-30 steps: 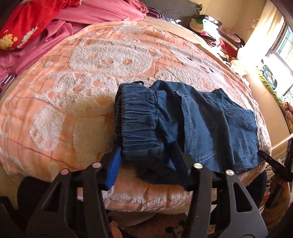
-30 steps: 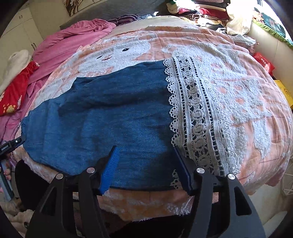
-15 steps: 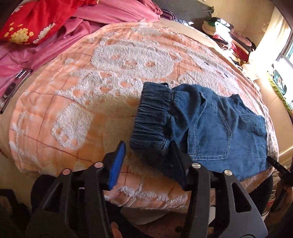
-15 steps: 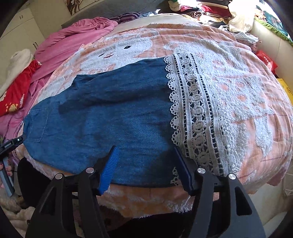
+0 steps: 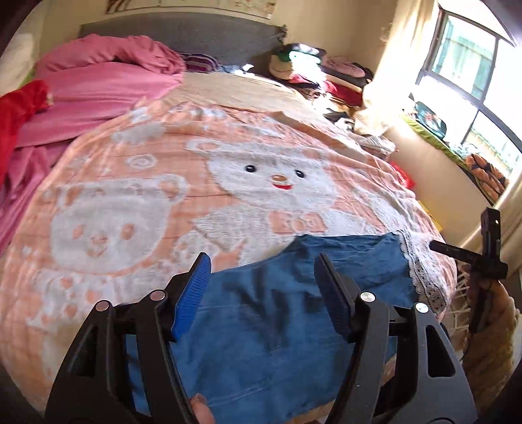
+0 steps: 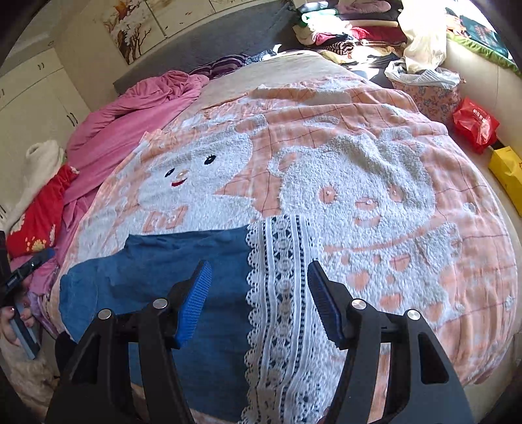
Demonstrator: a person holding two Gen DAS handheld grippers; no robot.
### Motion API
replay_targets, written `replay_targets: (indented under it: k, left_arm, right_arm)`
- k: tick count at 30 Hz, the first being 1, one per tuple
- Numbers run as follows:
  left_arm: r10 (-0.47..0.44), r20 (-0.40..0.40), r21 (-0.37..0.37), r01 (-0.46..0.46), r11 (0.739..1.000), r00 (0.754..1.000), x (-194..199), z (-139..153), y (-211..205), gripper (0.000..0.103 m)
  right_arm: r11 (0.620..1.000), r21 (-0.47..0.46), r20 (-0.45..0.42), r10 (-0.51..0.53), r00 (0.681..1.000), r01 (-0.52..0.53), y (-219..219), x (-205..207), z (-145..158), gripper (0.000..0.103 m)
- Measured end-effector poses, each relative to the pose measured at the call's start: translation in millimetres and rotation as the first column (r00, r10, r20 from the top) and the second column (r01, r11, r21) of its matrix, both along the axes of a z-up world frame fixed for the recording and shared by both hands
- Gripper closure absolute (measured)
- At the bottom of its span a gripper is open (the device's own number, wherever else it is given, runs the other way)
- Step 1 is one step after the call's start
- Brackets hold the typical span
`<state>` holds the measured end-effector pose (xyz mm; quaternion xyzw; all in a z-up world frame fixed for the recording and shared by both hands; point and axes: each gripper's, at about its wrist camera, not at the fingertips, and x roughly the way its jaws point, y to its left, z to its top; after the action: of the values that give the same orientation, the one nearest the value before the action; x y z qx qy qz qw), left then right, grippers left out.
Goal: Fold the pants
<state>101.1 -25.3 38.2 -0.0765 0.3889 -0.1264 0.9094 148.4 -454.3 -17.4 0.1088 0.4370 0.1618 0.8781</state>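
The blue denim pants [image 5: 270, 329] with a white lace hem [image 5: 424, 277] lie flat at the near edge of the bed. My left gripper [image 5: 262, 287] is open and hovers over the denim, holding nothing. In the right wrist view the pants [image 6: 156, 270] and the lace hem [image 6: 280, 293] lie below my right gripper [image 6: 259, 293], which is open and empty above the seam between denim and lace. The right gripper also shows in the left wrist view [image 5: 486, 254] at the far right.
The pants lie on a peach blanket with white bears [image 5: 163, 195] [image 6: 359, 169]. A pink quilt [image 5: 104, 81] and a red cloth [image 6: 39, 208] lie at the left. Piled clothes [image 6: 359, 29] and a red bag [image 6: 476, 124] sit at the right.
My left gripper has let go of the waistband and swung to face up the bed over the flattened denim. My right gripper has lifted back a little and stays open.
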Motion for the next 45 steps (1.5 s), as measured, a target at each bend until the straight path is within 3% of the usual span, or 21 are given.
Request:
replay_targets:
  k: [5,12,13,14,16,17,18,20,23,25,28,34,38,45]
  left_arm:
    - [-0.149,-0.088,0.014,0.150,0.989,0.985,52.9,-35.1,-58.5,0.043]
    - [-0.178,-0.195,0.038,0.189,0.981,0.965,103.8,-85.6,-75.5,0.043]
    - [-0.175,-0.211,0.032,0.185,0.982,0.962,107.4,-91.8,-73.7,0.043]
    - [-0.175,-0.227,0.020,0.184,0.983,0.958,110.6,-97.9,-73.3,0.043]
    - [-0.178,-0.264,0.002,0.185,0.983,0.948,112.6,-107.7,-74.4,0.068]
    - [-0.188,-0.261,-0.007,0.193,0.981,0.947,110.6,-108.4,-75.1,0.090]
    - [-0.200,-0.248,-0.021,0.201,0.979,0.948,107.6,-106.8,-75.8,0.094]
    - [-0.198,-0.222,-0.025,0.197,0.980,0.955,102.6,-101.2,-75.0,0.097]
    - [-0.168,-0.157,-0.040,0.164,0.986,0.973,98.6,-86.3,-69.2,0.098]
    - [-0.150,-0.113,-0.011,0.150,0.989,0.982,98.6,-79.5,-69.6,0.099]
    - [-0.126,-0.125,0.017,0.129,0.991,0.984,107.1,-83.2,-73.7,0.099]
    - [-0.092,-0.154,0.082,0.105,0.991,0.984,114.6,-109.5,-79.1,0.095]
    - [-0.092,-0.150,0.118,0.110,0.987,0.985,115.4,-114.0,-83.2,0.094]
    - [-0.083,-0.134,0.112,0.098,0.989,0.988,112.1,-109.7,-80.7,0.091]
  right_arm:
    - [1.000,0.019,-0.058,-0.021,0.998,0.022,-11.6,40.4,-17.7,0.043]
    - [0.998,0.063,-0.119,0.010,0.993,-0.002,-14.6,72.5,-47.2,0.043]
    - [0.997,0.075,-0.130,0.023,0.991,-0.014,-13.3,73.5,-51.1,0.045]
    - [0.995,0.093,-0.136,0.044,0.990,-0.031,-11.4,73.2,-54.6,0.053]
    - [0.994,0.088,-0.126,0.077,0.989,-0.066,-6.7,68.9,-58.1,0.058]
    - [0.993,0.083,-0.111,0.093,0.989,-0.084,-5.1,65.4,-58.3,0.065]
    - [0.991,0.093,-0.097,0.107,0.990,-0.098,-5.3,61.7,-57.9,0.073]
    - [0.986,0.122,-0.069,0.126,0.990,-0.117,-7.7,54.5,-53.8,0.080]
    - [0.982,0.129,0.012,0.138,0.990,-0.138,-9.8,43.6,-35.7,0.082]
    - [0.982,0.128,0.062,0.132,0.989,-0.139,-10.6,43.1,-20.3,0.082]
    - [0.984,0.089,0.101,0.142,0.985,-0.152,-5.5,55.1,-9.3,0.082]
    - [0.986,-0.084,-0.036,0.142,0.989,-0.144,10.5,86.3,-51.6,0.081]
    - [0.982,-0.138,-0.034,0.123,0.992,-0.126,12.2,85.9,-56.1,0.074]
    - [0.976,-0.211,0.002,0.058,0.998,-0.056,9.7,77.6,-45.0,0.053]
